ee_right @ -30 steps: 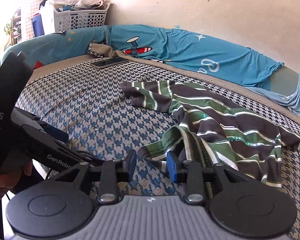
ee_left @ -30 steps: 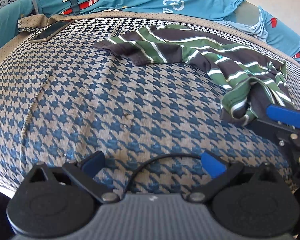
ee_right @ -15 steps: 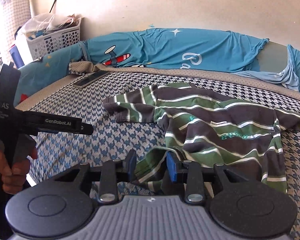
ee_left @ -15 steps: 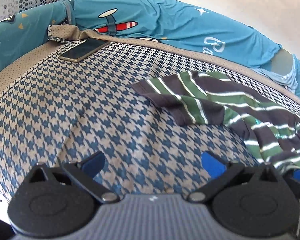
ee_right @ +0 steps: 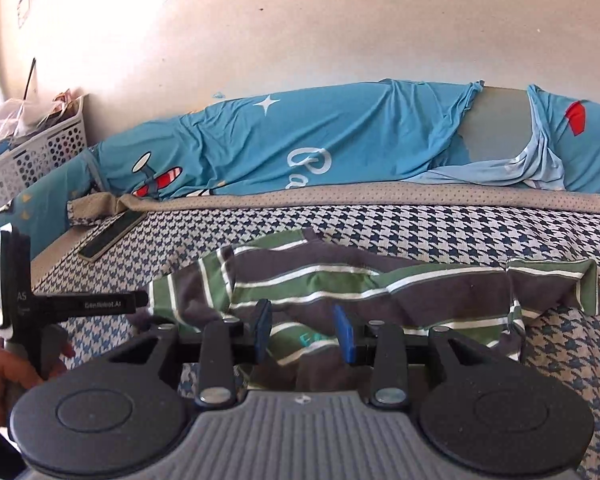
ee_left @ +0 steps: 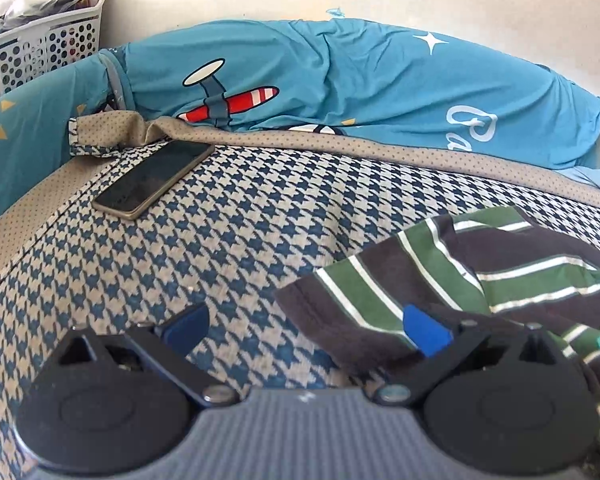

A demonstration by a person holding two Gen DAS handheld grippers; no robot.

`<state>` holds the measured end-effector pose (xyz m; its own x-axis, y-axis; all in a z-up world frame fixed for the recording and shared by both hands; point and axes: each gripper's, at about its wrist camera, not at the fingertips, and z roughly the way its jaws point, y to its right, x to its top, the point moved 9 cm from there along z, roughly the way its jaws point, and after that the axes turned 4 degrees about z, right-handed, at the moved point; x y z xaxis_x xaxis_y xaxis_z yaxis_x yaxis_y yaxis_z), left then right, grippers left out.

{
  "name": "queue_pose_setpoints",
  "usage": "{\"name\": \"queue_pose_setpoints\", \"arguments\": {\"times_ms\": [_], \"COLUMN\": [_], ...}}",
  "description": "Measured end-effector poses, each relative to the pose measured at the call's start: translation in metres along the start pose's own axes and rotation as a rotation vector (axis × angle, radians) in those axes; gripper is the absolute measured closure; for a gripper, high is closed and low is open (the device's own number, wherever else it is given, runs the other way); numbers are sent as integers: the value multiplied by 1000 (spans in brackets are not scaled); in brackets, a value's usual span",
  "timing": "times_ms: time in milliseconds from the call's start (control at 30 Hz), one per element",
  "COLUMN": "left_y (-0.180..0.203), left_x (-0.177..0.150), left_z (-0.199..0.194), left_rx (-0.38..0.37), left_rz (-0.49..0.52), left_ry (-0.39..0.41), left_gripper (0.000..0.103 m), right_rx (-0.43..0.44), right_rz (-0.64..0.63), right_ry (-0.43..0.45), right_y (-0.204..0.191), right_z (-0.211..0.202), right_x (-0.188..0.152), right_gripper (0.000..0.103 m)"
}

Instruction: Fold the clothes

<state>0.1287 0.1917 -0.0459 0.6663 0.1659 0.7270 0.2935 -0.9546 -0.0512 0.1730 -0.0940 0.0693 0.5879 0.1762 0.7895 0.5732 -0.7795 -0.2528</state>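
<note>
Left wrist view: the left tool [ee_left: 306, 330] hangs over the bed [ee_left: 228, 232] with its jaws spread wide and nothing between them; its right finger [ee_left: 426, 334] stands in front of the sleeve end of the striped shirt [ee_left: 480, 276]. A phone [ee_left: 154, 178] lies near the bed's far corner, beside a blue airplane-print sheet [ee_left: 340, 76] and a white basket [ee_left: 40, 48].

From the right wrist, the right tool [ee_right: 303, 334] has its jaws narrow, with a fold of the shirt [ee_right: 340, 280] between the pads; whether they press it I cannot tell. The shirt lies bunched across the bed [ee_right: 460, 232]. A hand [ee_right: 4, 376] grips the left tool's [ee_right: 142, 299] handle at left.
</note>
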Motion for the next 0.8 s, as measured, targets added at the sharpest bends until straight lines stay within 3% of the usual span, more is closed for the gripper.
{"name": "queue_pose_setpoints", "arguments": {"times_ms": [133,233,367,800], "left_y": [1,2,14,7], "left_x": [-2,-13,-17,-7], "left_z": [24,42,46,61], "left_rx": [-37,-27,6,34], "left_rz": [-59,-84,18,17], "left_ry": [-23,-86,-34,50], "left_gripper": [0,0,0,0], "right_rx": [0,-31,-59,-79], "right_rz": [123,201,260,325], "right_ry": [-13,-23,-44,-34], "right_y": [20,37,52,68], "right_z": [19,29,34,30], "right_x": [16,20,18,16], "right_gripper": [69,69,69,65]}}
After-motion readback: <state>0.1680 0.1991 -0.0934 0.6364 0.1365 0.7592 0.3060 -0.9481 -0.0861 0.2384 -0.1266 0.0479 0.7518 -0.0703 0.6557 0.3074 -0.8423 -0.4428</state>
